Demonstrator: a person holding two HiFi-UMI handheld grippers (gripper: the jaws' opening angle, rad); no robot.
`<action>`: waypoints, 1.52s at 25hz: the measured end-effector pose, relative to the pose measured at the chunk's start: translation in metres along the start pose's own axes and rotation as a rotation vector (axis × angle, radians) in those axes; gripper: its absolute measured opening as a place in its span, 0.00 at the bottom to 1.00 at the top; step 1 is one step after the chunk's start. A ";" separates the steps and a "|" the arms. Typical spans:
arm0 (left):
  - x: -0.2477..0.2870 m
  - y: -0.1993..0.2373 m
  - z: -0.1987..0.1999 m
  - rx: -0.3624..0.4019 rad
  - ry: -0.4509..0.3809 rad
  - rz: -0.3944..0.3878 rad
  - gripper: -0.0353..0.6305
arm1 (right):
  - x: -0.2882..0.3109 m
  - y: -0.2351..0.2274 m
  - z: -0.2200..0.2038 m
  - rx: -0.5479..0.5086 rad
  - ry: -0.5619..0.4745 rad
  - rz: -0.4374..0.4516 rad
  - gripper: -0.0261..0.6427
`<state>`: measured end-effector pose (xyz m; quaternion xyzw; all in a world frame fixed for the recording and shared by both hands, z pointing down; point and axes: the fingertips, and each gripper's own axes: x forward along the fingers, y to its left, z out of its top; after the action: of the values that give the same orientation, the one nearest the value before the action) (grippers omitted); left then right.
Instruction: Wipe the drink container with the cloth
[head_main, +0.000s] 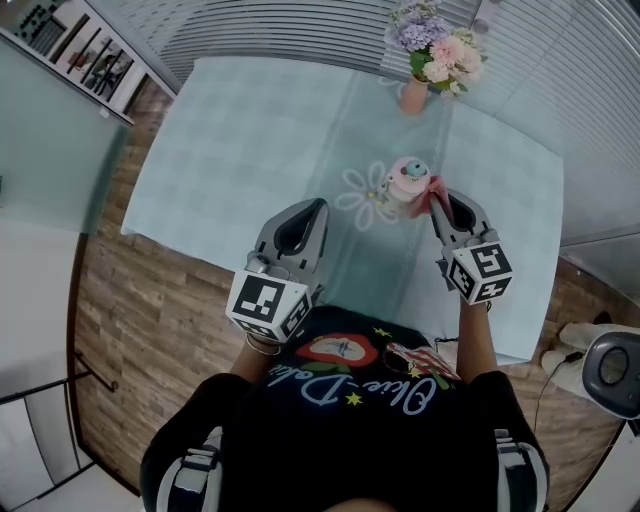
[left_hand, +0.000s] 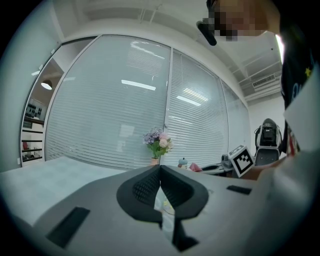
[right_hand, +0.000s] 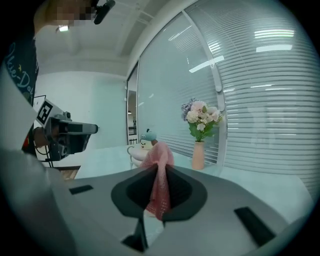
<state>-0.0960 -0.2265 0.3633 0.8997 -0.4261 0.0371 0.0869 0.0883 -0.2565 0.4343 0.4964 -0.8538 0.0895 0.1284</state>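
Note:
The drink container is a small white and pink cup with a teal knob on its lid; it stands on the pale table, and it shows too in the right gripper view and far off in the left gripper view. My right gripper is shut on a pink cloth, which hangs bunched between the jaws just right of the cup. The left gripper is shut with nothing in it, held left of and nearer than the cup.
A pink vase of flowers stands at the table's far side. A flower pattern is printed on the table beside the cup. White blinds close off the far wall. A grey device sits on the floor at right.

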 end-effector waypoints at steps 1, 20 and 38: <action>0.000 0.001 0.000 -0.001 0.001 0.003 0.06 | 0.003 0.000 -0.001 -0.015 0.010 0.001 0.08; 0.000 0.002 -0.004 -0.002 0.016 0.019 0.06 | 0.026 0.002 -0.060 -0.094 0.248 0.019 0.08; -0.002 0.005 -0.006 -0.005 0.020 0.030 0.06 | 0.042 -0.004 -0.106 -0.134 0.402 0.012 0.08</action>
<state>-0.1014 -0.2268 0.3694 0.8925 -0.4390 0.0461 0.0928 0.0856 -0.2628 0.5482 0.4539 -0.8180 0.1306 0.3283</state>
